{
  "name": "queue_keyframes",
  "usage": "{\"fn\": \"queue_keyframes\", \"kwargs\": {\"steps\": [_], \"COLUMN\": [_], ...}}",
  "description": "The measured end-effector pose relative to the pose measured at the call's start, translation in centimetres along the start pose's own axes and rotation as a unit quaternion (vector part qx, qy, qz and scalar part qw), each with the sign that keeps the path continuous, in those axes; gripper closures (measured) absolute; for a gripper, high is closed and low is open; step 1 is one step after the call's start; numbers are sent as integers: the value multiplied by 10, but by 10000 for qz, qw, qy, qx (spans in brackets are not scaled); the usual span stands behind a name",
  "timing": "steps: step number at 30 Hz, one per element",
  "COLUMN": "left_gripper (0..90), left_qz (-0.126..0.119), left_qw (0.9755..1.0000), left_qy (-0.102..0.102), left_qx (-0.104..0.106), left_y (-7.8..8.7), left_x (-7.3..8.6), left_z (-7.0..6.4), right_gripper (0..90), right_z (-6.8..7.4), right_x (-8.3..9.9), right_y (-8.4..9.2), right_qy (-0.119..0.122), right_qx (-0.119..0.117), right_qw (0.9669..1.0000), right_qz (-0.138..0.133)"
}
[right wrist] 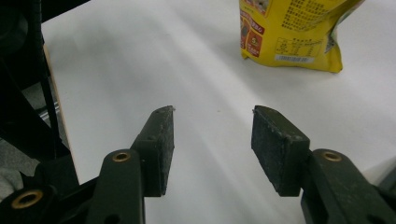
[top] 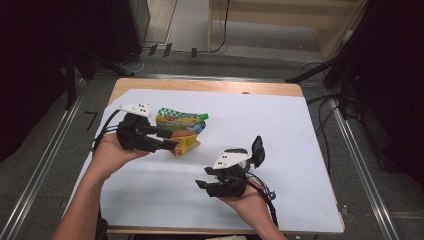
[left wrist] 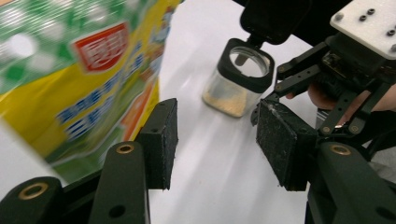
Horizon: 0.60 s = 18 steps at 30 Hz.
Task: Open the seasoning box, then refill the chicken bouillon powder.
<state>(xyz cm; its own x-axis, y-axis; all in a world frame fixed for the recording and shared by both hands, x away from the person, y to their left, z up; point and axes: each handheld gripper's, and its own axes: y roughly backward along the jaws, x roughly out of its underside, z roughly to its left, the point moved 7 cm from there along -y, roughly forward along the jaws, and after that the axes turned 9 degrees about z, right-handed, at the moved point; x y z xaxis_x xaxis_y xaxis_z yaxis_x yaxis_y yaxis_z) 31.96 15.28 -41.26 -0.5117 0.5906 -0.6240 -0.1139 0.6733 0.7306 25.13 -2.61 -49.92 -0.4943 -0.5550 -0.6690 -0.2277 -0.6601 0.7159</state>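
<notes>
While both hands hold their tools above the white table cover [top: 300, 130], neither tool has anything between its pads. Left gripper [top: 167, 140]: its jaws stand partly apart with bare white surface between them, as its own view confirms [left wrist: 215, 144]; the yellow-and-green pouch [top: 181, 131] lies on the cover just beside and partly behind those jaws in the high view. In the left gripper view the pouch [left wrist: 79, 79] sits to the left of the left pad [left wrist: 161, 140], close against it; whether the pad actually touches the pouch cannot be settled, as that part of the picture is blurred. Right gripper [top: 201, 182]: held in the person's right hand [top: 247, 202] near the front edge of the table, well apart from the pouch, jaws likewise partly apart and empty, with only white cover between them in its own view [right wrist: 212, 149]. The lower end of the pouch [right wrist: 292, 32] stands at the top of that view, clear of the pads. A small clear jar [left wrist: 236, 81] with a black square collar and a black flip lid [top: 257, 149] standing open rests on the cover just beside the right gripper; pale granular content shows at its bottom. Jar upright, untouched by either tool.
</notes>
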Motion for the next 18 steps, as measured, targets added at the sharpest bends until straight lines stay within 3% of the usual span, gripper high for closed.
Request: {"fn": "queue_keyframes", "kwargs": {"steps": [18], "left_gripper": [481], "left_qz": [-53], "left_qw": [9980], "left_qy": [358], "left_qx": [-522], "left_y": [24], "left_x": [35], "left_z": [36], "right_gripper": [503], "right_z": [7], "right_x": [-2], "right_y": [-10], "right_qy": [183], "right_qx": [-148], "right_qw": [9997], "right_qz": [66]}}
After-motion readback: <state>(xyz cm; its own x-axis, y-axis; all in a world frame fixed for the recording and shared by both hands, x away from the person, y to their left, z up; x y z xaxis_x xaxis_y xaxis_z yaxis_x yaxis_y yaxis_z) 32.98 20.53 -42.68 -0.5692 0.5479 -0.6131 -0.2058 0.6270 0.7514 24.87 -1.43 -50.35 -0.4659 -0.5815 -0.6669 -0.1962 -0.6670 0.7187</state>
